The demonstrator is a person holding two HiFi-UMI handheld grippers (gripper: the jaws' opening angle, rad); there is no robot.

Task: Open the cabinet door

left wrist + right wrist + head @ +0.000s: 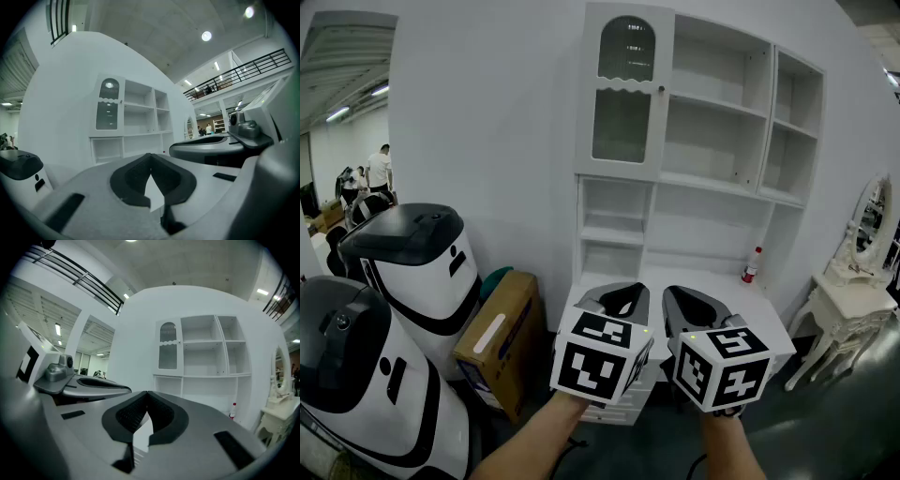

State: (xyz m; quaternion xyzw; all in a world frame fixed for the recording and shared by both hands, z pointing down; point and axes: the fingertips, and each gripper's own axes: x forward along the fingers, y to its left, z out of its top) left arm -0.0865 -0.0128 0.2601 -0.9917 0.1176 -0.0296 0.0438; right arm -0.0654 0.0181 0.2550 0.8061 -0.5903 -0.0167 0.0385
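The glazed cabinet door sits shut at the far upper left of the cabinet, its knob apparently on the right edge. Near, the left hand-held gripper and right hand-held gripper hang side by side, jaws together and empty, with open air ahead over the tabletop.

grippers: two are showing, a left gripper and a right gripper
cabinet: one is standing
door: one is hanging on it
bottle: one is standing
box: one is leaning
machines: two are standing
dressing table: one is standing
people: at least two are standing
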